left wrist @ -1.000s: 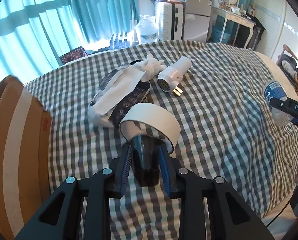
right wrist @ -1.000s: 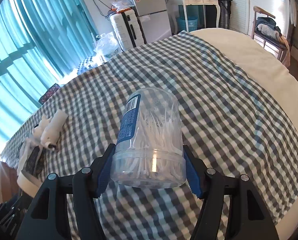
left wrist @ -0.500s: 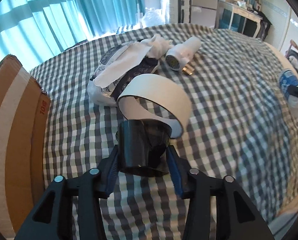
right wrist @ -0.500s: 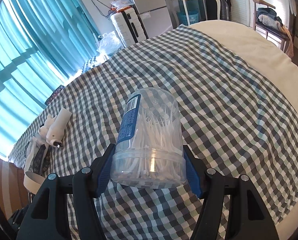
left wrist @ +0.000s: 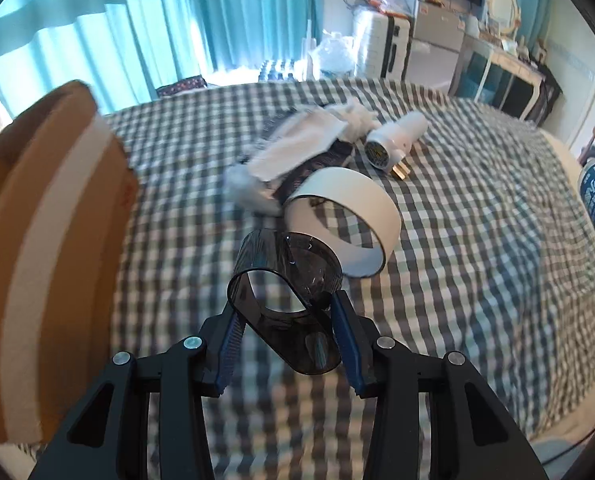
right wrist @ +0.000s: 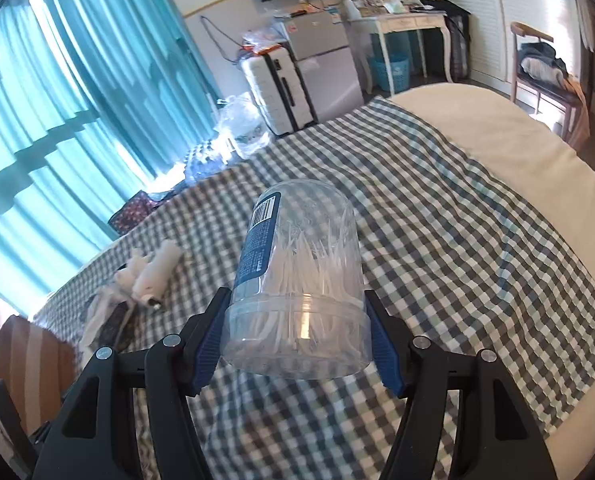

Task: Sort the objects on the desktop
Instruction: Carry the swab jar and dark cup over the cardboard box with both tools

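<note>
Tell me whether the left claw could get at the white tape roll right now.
Probably not yet. The left claw is shut on a dark translucent cup, which fills its jaws. The white tape roll lies just beyond on the checked cloth with nothing else between, so setting the cup down first should free it.

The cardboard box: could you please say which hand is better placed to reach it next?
Probably left: the left gripper, jaws just closing around the dark cup, is beside the cardboard box; the right gripper, holding the jar, looks farther.
</note>
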Available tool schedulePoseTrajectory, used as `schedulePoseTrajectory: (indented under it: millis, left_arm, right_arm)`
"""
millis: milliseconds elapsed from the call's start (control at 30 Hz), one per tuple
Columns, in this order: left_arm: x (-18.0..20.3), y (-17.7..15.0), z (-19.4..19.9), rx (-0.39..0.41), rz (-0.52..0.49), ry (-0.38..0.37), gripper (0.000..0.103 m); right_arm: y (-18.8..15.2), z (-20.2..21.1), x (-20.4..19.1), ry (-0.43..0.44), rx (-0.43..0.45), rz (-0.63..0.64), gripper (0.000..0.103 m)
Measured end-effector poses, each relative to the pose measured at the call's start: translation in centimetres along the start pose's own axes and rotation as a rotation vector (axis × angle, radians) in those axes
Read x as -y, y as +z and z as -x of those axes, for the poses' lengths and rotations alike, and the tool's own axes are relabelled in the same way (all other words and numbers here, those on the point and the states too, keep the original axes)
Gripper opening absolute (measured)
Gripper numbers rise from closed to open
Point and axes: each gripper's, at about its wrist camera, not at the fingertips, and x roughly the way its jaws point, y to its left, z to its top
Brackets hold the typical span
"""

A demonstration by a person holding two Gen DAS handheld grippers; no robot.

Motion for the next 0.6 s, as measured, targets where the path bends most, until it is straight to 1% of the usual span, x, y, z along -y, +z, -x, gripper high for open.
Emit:
schedulePoseTrajectory:
  millis: [167,233,367,467,600]
  left_arm:
    - [-2.2,-0.5,4.0,0.049,0.036,-0.003,0.044]
    - [-3.0,-0.5,5.3,0.066,0.044,-0.004,0.044]
    - [-4.9,0.0,7.9,0.105,0.070,-0.008,0.044]
    - [-5.9,0.5,9.3,0.130,0.084,-0.010,0.044]
    - [-7.5,1.2,11.2,0.164,0.086,-0.014,0.044]
  right_arm:
    - [-1.0,2.8,-3.4,0.078,0.000,0.064,0.064]
    - [-1.5,3.8,-5.1,0.128,-0.005,0.096,0.064]
    - [-2.4,5.3,-7.7,0.224,-0.035,0.122,0.064]
    - [-3.5,6.4,-9.9,0.238,-0.033,0.166,0.064]
    - [-4.6,7.9,-13.1,0.291,-0.042,0.217,0.064]
